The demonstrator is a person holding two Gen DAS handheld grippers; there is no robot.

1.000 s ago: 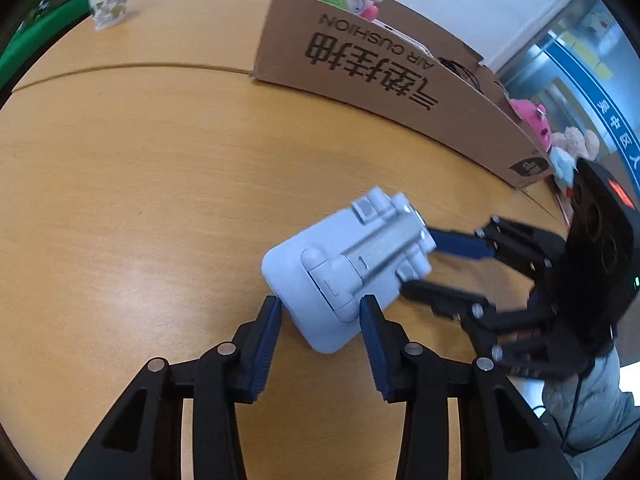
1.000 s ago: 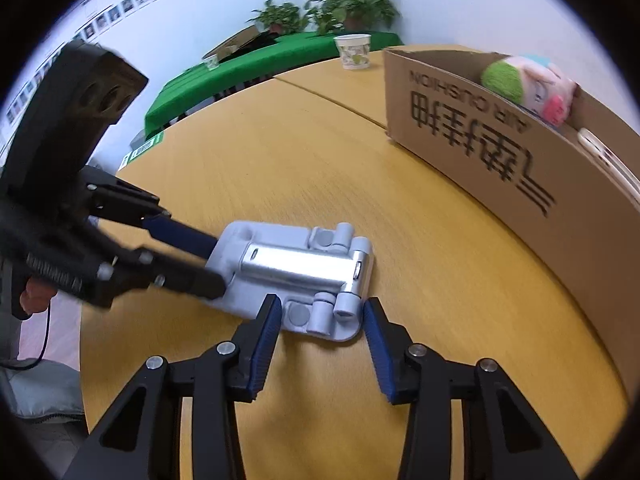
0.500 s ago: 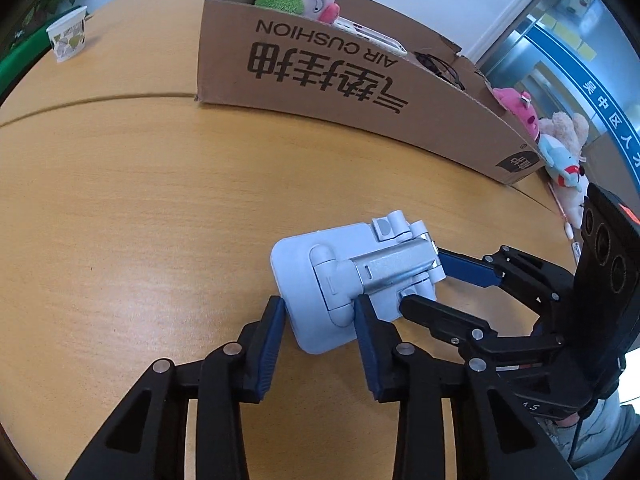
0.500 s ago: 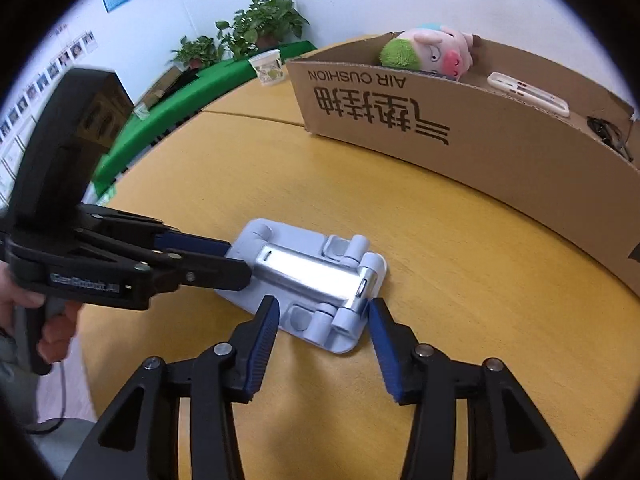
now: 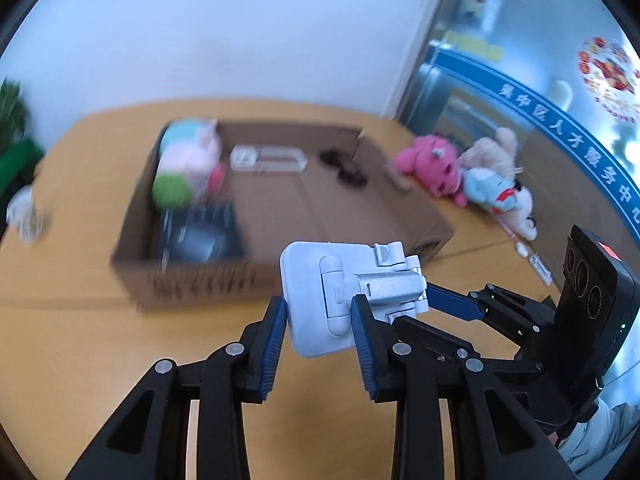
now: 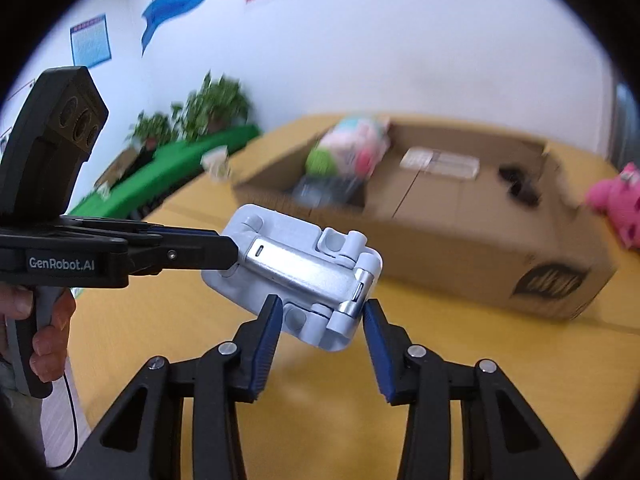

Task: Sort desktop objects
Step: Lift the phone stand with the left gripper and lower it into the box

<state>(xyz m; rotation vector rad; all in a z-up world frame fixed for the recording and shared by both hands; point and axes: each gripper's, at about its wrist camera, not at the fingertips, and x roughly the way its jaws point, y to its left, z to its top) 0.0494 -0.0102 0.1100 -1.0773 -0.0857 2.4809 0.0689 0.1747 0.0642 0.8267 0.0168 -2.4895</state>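
Note:
A light grey folding stand point(image 5: 320, 300) with a silver metal arm is held in the air above the wooden table point(image 5: 60, 360). My left gripper point(image 5: 320, 320) is shut on its flat base end. My right gripper point(image 6: 322, 320) grips the hinge end of the stand point(image 6: 296, 268), its pads against both sides. The right gripper also shows in the left wrist view point(image 5: 440, 308), and the left gripper in the right wrist view point(image 6: 224, 246). The open cardboard box point(image 5: 280, 216) lies beyond the stand, holding a plush toy point(image 5: 188, 160), a clear case point(image 5: 268, 160), a dark flat item point(image 5: 200, 232) and a black cable point(image 5: 344, 164).
Pink and beige plush toys point(image 5: 460, 168) lie on the table right of the box. A paper cup point(image 5: 24, 216) stands at the far left. Potted plants point(image 6: 208, 108) and a green-covered table point(image 6: 168, 168) stand behind. A hand point(image 6: 44, 332) holds the left gripper's handle.
Both grippers closed on the stand and lifted it off the table. The views now look down into the open box from higher up.

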